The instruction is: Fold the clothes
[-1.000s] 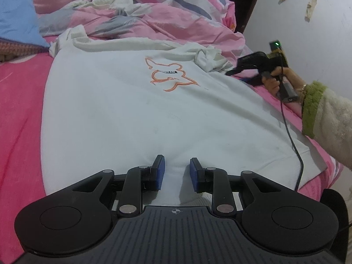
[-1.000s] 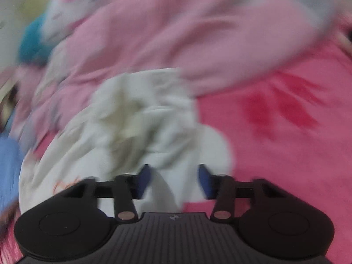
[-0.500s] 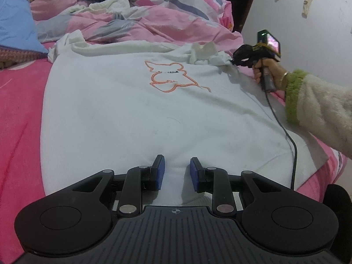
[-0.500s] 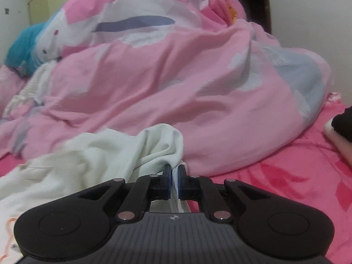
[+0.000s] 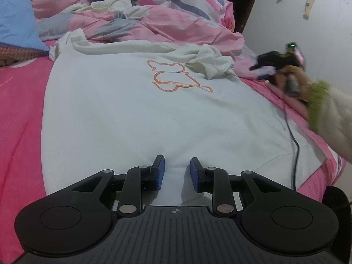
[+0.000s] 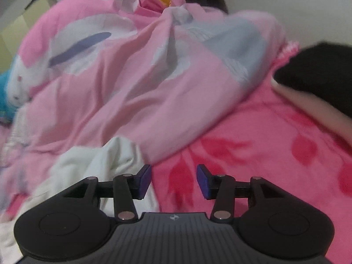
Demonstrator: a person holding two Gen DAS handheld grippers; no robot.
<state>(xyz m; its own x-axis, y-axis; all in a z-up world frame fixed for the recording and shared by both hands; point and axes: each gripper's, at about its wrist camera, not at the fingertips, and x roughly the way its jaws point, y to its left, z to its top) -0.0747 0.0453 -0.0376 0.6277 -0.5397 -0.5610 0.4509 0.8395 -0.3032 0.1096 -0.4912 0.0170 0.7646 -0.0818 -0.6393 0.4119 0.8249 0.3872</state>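
Soft, even indoor light is seen, without glare. Fisheye bending is strong at the edges. The right wrist view is blurred throughout.

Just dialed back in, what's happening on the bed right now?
A person is folding a white shirt spread flat on the pink bed, print side up. The left gripper hovers open over the shirt's near hem, holding nothing. The right gripper is open too, beside the bunched sleeve at the shirt's far right corner, not gripping it. The sleeve still lies crumpled and no fold shows yet. A pink quilt is heaped behind.
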